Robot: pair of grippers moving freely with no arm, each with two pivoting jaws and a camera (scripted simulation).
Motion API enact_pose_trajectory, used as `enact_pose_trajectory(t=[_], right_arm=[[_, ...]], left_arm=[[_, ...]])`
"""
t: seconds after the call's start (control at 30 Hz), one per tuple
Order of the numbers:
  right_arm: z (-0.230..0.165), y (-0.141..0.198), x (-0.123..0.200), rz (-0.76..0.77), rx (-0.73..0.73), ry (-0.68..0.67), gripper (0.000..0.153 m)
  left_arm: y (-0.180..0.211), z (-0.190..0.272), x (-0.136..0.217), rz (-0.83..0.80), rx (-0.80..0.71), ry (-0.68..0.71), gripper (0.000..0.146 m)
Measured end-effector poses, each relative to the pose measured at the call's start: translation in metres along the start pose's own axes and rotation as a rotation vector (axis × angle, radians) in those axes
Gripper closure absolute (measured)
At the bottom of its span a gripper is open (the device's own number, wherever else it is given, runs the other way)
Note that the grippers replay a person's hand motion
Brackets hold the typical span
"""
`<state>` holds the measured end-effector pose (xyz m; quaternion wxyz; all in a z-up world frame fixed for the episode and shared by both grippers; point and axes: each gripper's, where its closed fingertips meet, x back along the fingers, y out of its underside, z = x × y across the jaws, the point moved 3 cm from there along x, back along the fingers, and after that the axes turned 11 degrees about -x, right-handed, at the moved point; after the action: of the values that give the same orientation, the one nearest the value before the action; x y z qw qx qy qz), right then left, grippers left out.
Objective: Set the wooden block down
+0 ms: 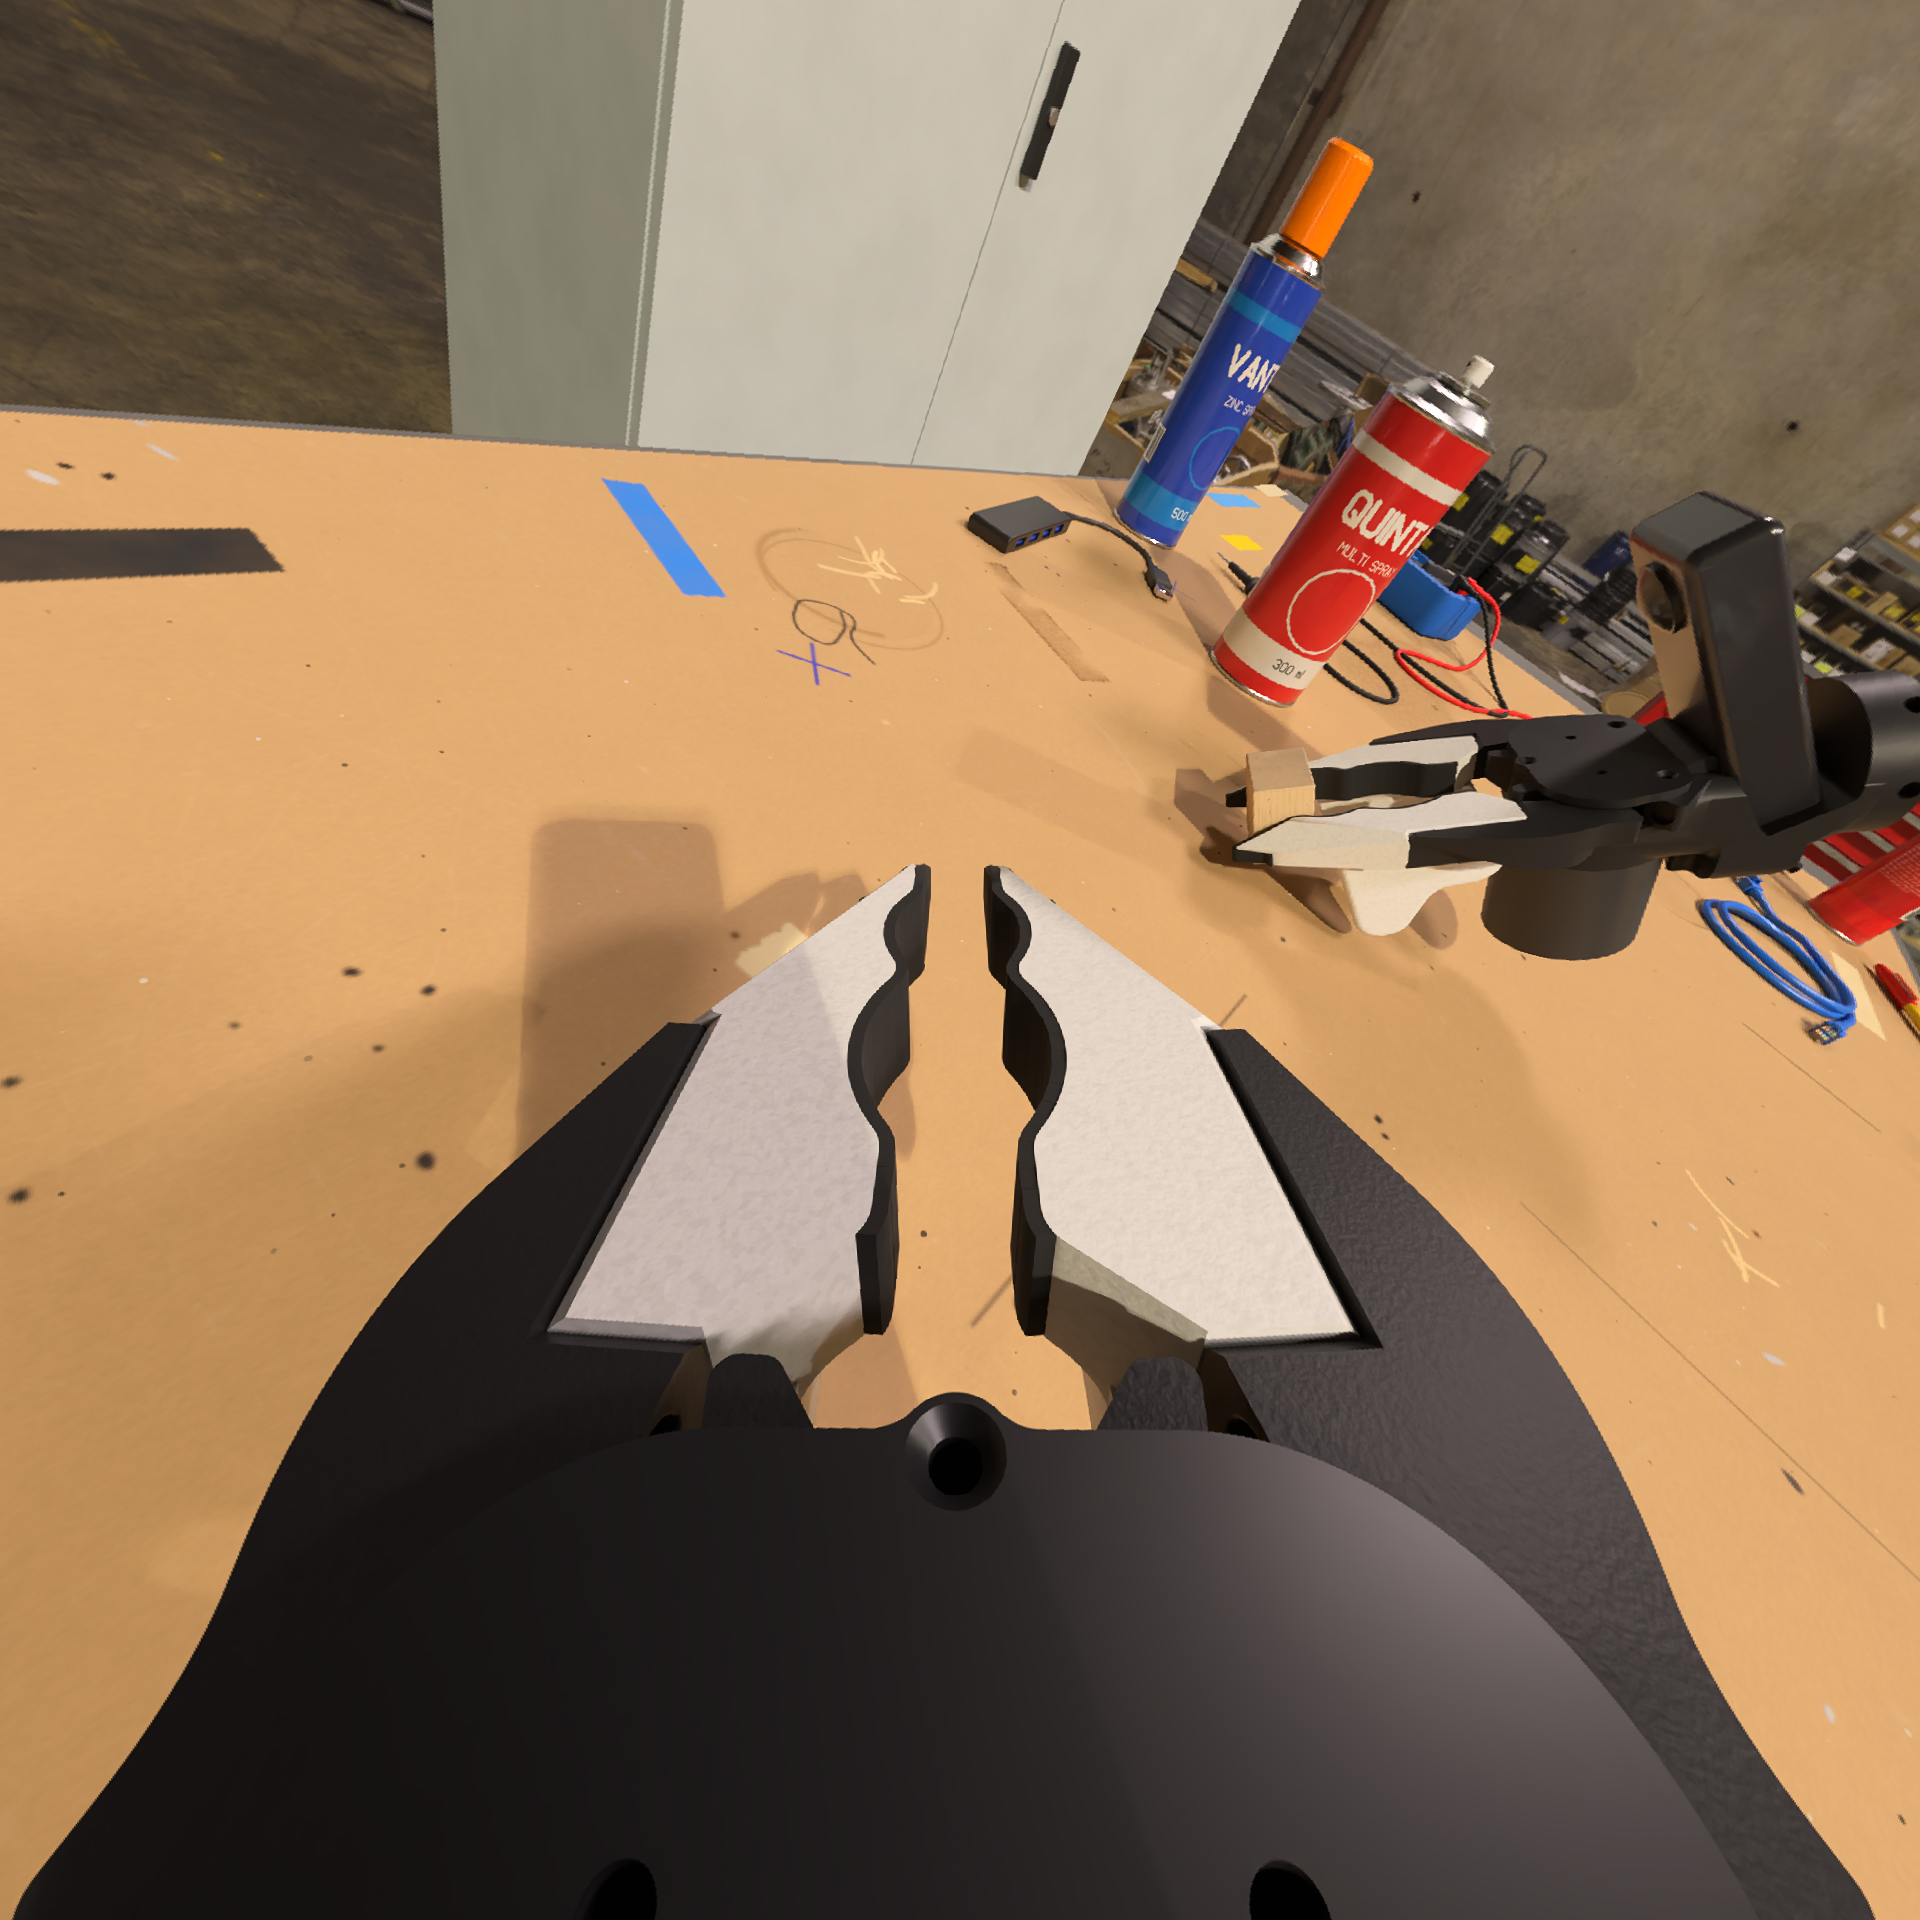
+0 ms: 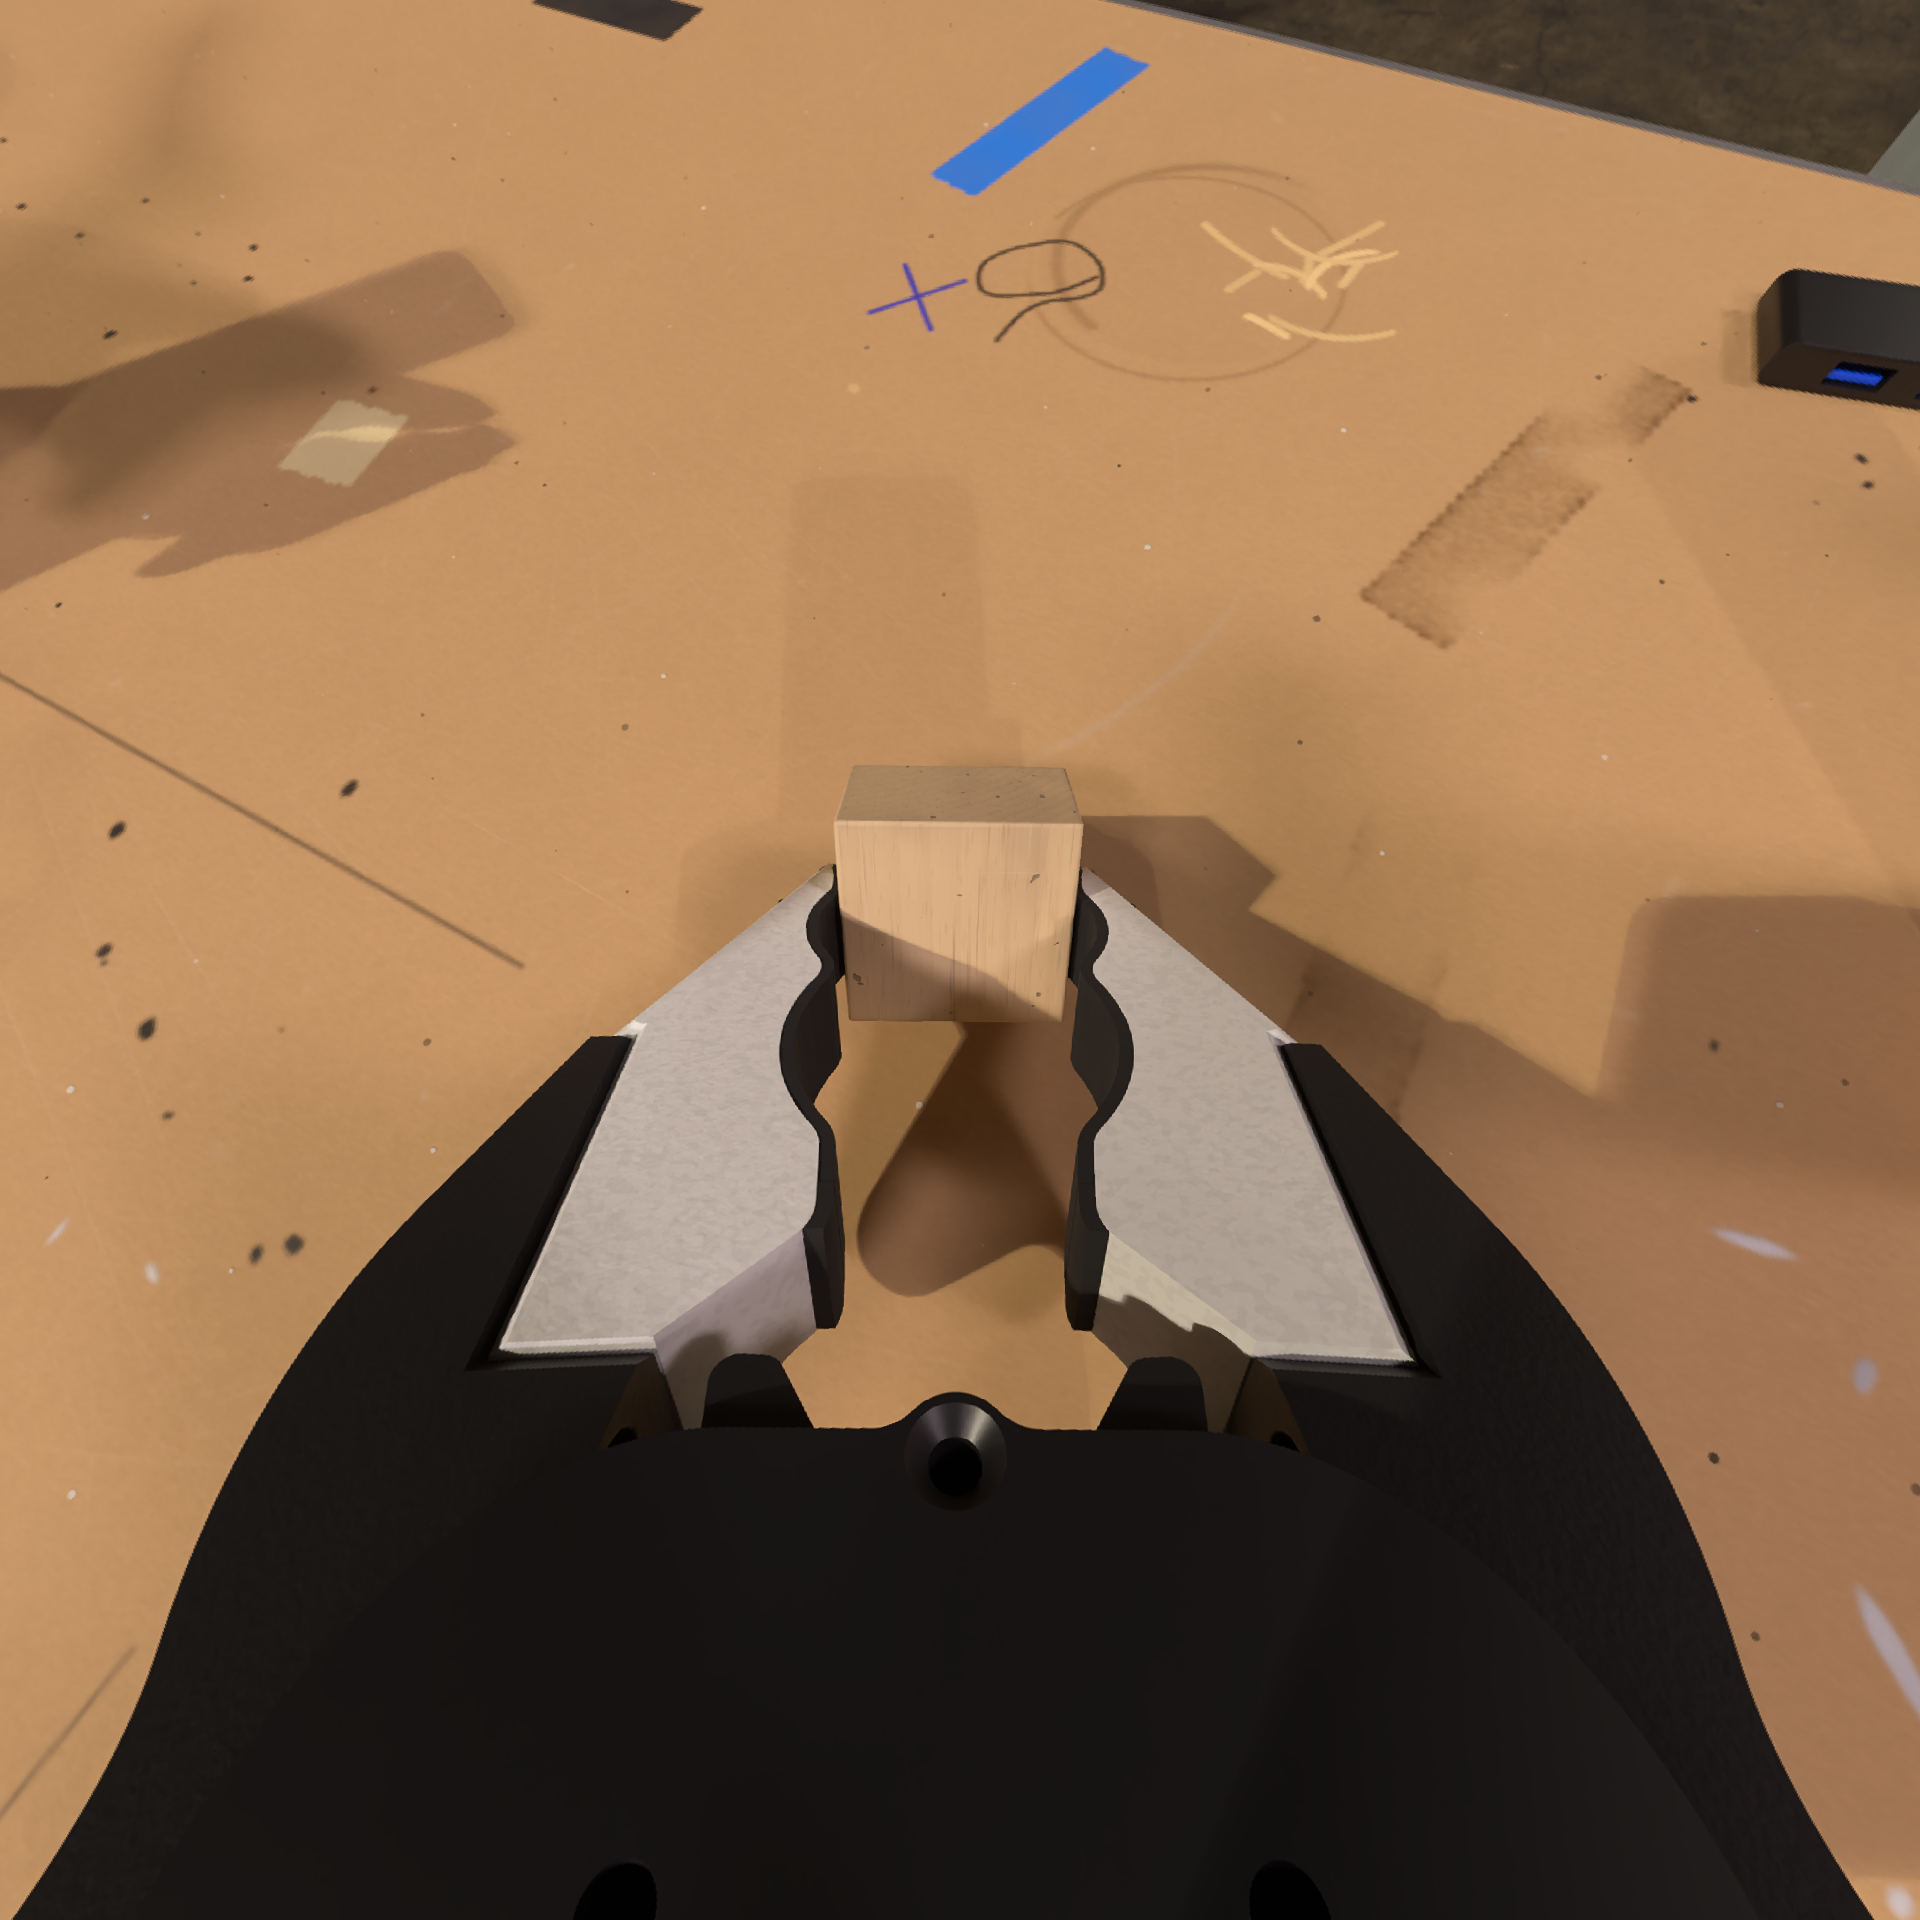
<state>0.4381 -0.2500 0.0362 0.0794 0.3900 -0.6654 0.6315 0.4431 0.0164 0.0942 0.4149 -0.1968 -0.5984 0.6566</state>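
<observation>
Between the tips of my right gripper (image 2: 956, 914) sits the wooden block (image 2: 956, 914), a pale cube clamped on its two side faces by the black pads, with the fingers spread just to its width. In the left wrist view the same right gripper (image 1: 1247, 826) reaches in level from the side, low over the workbench (image 1: 416, 790); the wooden block (image 1: 1280, 792) sits at its tips close above the board, though I cannot tell whether its underside touches. Its shadow lies directly beneath.

My left gripper (image 1: 956, 883) holds nothing: the jaws stand slightly parted with only bare board in the narrow gap, angled down toward the bench.

Ahead of my left jaws lie pen scribbles (image 1: 847, 608) and a strip of blue tape (image 1: 662, 536). Ahead and to the right stand two spray cans, upright: a red one (image 1: 1351, 540) with its white nozzle bare and, farther off, a blue one (image 1: 1231, 353) with an orange cap. A small black USB hub (image 1: 1016, 523) lies just left of the blue can. A coiled blue cable (image 1: 1787, 961) lies beyond my right gripper's body.
</observation>
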Motion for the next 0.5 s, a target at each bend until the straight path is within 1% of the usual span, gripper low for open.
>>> enact_pose_trajectory(t=[0.17,0.33,0.5], right_arm=[[0.0003,-0.0014,0.0016,0.021,-0.003,0.000,0.111],[0.0004,0.0010,-0.0014,-0.015,-0.004,-0.001,0.111],[0.0001,0.0002,-0.0003,0.005,0.011,0.013,0.111]], left_arm=[[0.0005,-0.0019,0.0007,-0.001,0.012,0.000,0.136],[0.0013,-0.0017,0.0001,-0.005,0.019,0.006,0.135],[0.0023,-0.0006,-0.0008,-0.012,0.020,0.013,0.135]])
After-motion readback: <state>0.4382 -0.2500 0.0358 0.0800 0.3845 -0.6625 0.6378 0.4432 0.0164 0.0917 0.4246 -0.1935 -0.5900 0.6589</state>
